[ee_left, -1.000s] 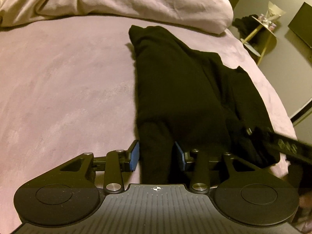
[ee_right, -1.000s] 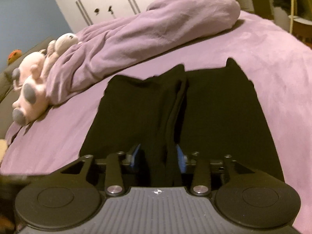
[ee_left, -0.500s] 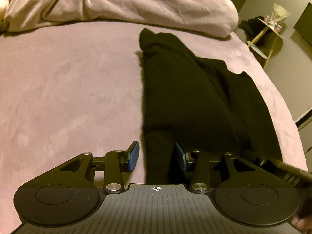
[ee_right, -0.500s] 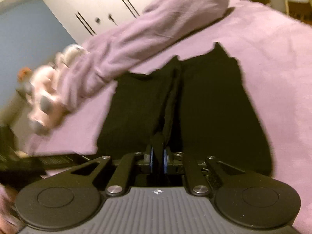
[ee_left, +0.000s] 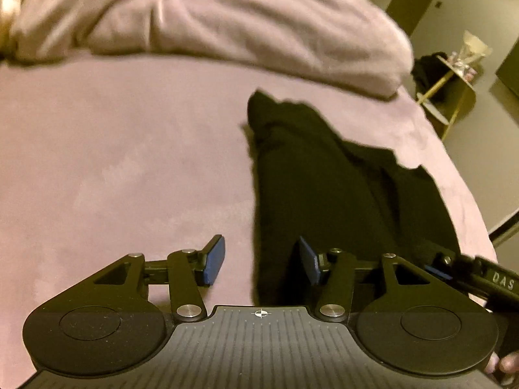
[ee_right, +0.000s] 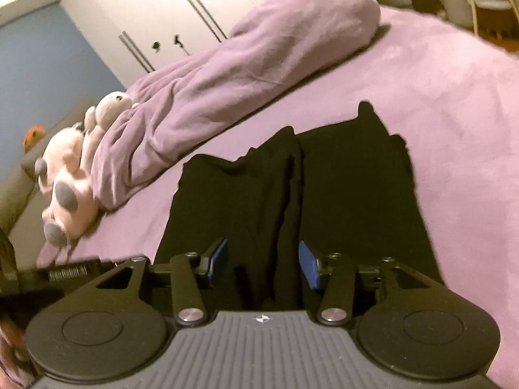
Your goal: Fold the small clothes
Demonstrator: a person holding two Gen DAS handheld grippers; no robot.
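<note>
A black garment (ee_left: 324,194) lies flat on the mauve bed (ee_left: 129,162), folded lengthwise. My left gripper (ee_left: 261,264) straddles its near left edge. The jaws are opening, and the blue pads stand clear of the cloth. In the right wrist view the same garment (ee_right: 356,194) shows a raised middle fold running away from me. My right gripper (ee_right: 262,262) sits over that fold, its jaws opening, with the ridge of cloth loose between the pads. The right gripper (ee_left: 441,264) also shows at the garment's near right corner, and the left gripper (ee_right: 97,264) at the left edge of the right wrist view.
A bunched mauve duvet (ee_left: 227,26) (ee_right: 259,64) lies across the far side of the bed. Plush toys (ee_right: 68,175) rest against it at the left. A small side table (ee_left: 454,77) stands beyond the bed's right edge, and white wardrobe doors (ee_right: 162,16) stand behind.
Half a second ago the right gripper was pinched shut on the middle fold; now its jaws stand apart again. The left jaws have spread wider, and the left gripper has shifted left along the garment's edge.
</note>
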